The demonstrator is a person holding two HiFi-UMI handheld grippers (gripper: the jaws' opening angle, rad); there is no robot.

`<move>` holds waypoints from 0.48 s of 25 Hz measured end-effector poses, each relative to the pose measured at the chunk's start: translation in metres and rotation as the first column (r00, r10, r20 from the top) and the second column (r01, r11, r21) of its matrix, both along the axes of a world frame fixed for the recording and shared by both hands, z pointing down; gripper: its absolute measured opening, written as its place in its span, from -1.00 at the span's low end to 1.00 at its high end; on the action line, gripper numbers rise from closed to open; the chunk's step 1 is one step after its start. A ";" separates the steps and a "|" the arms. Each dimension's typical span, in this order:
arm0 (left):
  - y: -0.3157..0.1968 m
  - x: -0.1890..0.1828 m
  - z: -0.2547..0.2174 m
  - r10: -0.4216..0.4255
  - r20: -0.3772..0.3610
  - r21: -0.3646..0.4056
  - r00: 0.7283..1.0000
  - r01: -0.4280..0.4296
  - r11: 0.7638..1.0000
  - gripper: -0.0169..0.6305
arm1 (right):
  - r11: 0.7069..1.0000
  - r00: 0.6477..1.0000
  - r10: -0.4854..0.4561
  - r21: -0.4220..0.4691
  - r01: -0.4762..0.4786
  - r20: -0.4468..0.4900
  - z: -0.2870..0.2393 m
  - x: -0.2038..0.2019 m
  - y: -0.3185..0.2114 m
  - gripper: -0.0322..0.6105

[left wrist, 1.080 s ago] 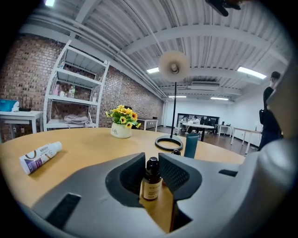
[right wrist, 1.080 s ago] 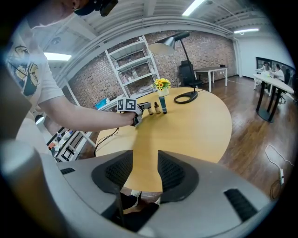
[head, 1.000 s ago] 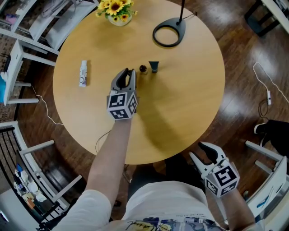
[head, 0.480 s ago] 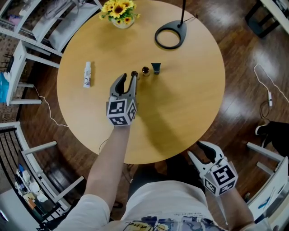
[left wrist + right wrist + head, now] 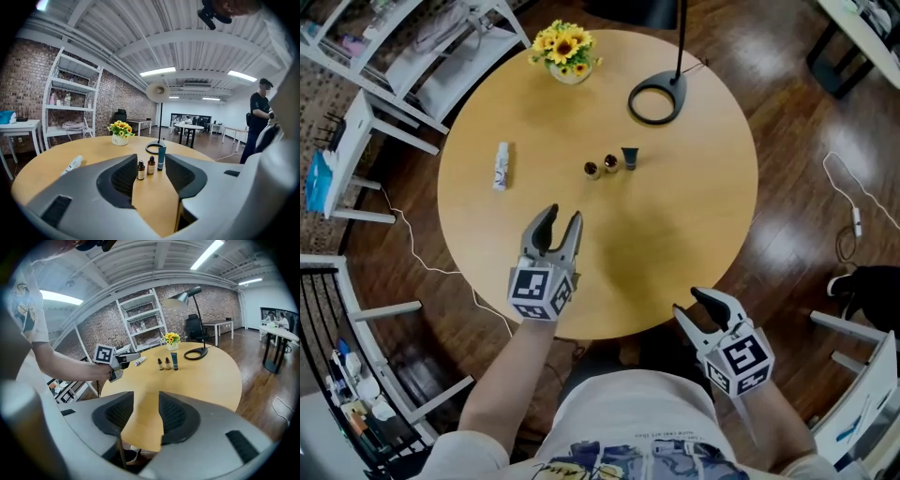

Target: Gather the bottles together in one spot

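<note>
A round desk [image 5: 694, 234] seen from above. Two brown bottles [image 5: 592, 169] and a tube [image 5: 630, 157] stand in a close row near its middle. A white bottle [image 5: 500, 165] lies well apart from them, toward the left edge. Flowers [image 5: 567, 49] and a lamp base [image 5: 658, 98] sit by the far rim. The near and right parts of the desk are bare. The left claw [image 5: 561, 217] hangs over the near part, its jaws just opened, apart and gripping nothing. The right claw [image 5: 689, 305] is off the near edge, jaws apart and empty. Only the left gripper view shows a person [image 5: 259, 117] standing in the room beyond. Only the right gripper view shows the left claw from the side, clear above the desk top.
</note>
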State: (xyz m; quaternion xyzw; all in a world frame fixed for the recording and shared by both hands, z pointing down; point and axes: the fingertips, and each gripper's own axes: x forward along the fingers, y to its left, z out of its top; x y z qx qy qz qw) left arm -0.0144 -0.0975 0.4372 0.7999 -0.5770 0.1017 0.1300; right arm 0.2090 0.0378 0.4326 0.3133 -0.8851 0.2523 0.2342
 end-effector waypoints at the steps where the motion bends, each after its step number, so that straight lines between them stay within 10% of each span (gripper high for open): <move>1: 0.014 0.001 -0.010 0.010 -0.012 -0.002 1.000 -0.010 1.000 -0.45 | 1.000 1.000 -0.002 0.012 0.002 0.003 -0.004 -0.003 0.001 -0.28; 12: 0.146 0.004 -0.067 0.085 -0.059 -0.143 0.995 -0.092 0.985 -0.19 | 0.990 0.999 -0.042 0.133 0.042 -0.006 -0.054 -0.028 0.003 -0.28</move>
